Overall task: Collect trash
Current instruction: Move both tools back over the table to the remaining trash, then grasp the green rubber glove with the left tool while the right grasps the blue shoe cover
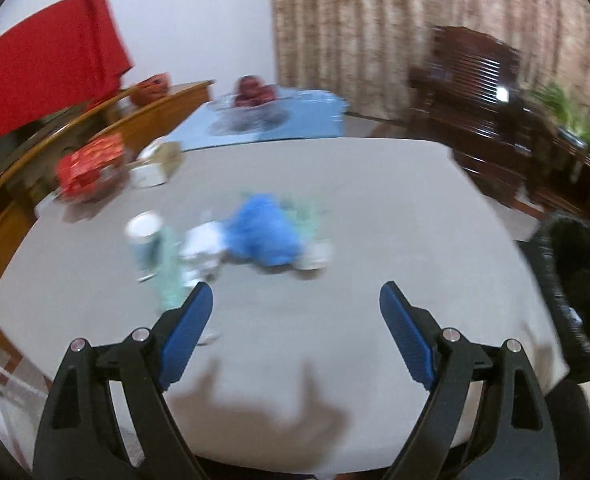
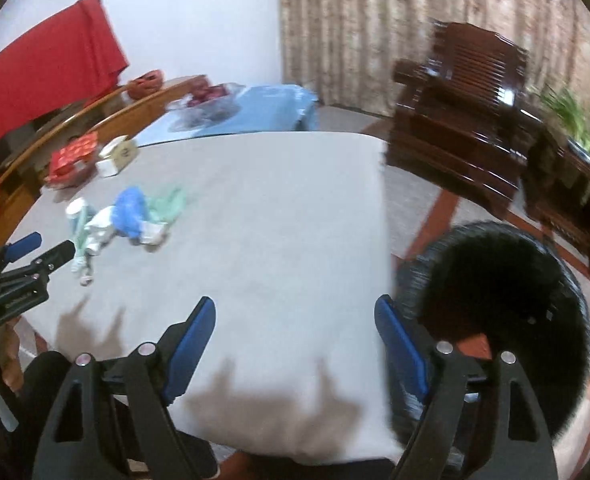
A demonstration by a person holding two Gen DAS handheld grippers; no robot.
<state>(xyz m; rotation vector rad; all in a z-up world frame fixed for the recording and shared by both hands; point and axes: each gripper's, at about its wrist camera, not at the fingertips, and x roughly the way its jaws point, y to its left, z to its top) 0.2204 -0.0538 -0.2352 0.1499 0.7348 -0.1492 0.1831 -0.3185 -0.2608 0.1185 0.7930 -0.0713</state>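
Both grippers, left (image 1: 295,304) and right (image 2: 295,316), fingers wide and empty, should approach the trash pile (image 1: 255,236) on the table (image 1: 375,200) slowly.

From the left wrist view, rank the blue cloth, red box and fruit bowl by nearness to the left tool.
1. Blue cloth, mid-table, ahead of the left tool.
2. Red box, far left edge.
3. Fruit bowl, beyond, on the blue mat.
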